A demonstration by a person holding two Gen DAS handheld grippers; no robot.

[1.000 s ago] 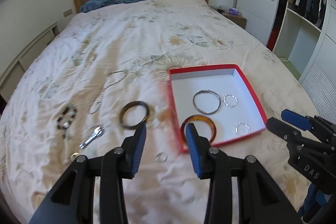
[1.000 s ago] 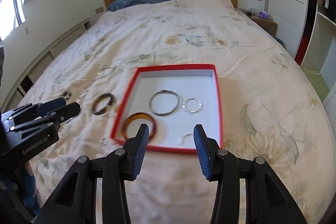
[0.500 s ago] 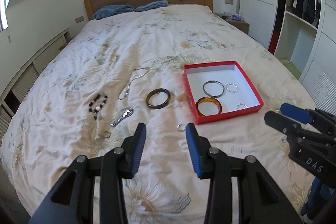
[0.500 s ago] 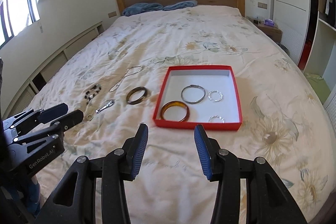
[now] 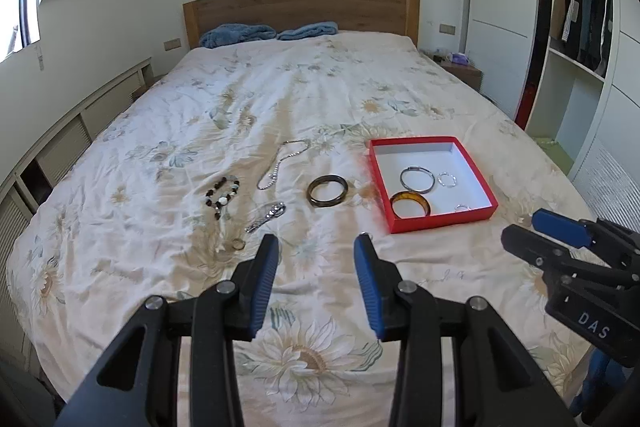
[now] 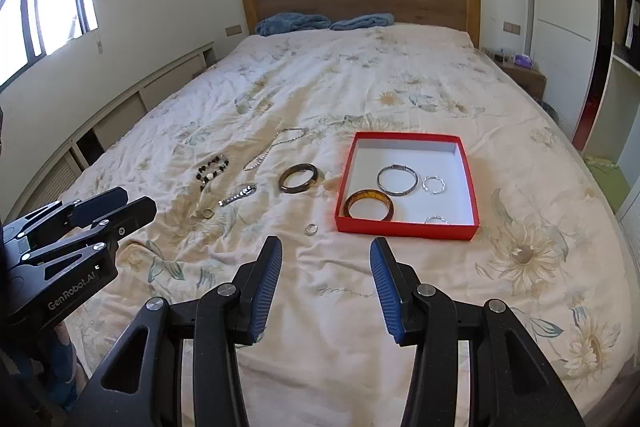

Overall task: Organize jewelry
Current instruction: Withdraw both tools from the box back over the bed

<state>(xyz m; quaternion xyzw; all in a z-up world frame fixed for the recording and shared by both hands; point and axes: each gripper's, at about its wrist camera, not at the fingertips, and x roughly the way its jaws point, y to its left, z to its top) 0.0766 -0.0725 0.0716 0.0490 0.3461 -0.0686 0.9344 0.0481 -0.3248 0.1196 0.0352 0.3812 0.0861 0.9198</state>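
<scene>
We held the left gripper (image 5: 316,247) and right gripper (image 6: 326,249) parted and empty above the bedspread (image 6: 400,91). Beyond lay a red box (image 6: 404,227) containing an amber bangle (image 6: 369,205), steel bangle (image 6: 397,179) and two rings. Left of it, on the bedspread: dark bangle (image 6: 298,178), bead bracelet (image 6: 212,169), chain necklace (image 6: 276,143).

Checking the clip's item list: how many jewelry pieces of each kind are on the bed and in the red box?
Bangles: 3 (dark bangle, amber bangle, silver bangle)
Small rings: 4 (two in the red box, two on the bedspread)
Beaded bracelet: 1
Chain necklace: 1
Silver linked piece: 1
Total: 10
</scene>
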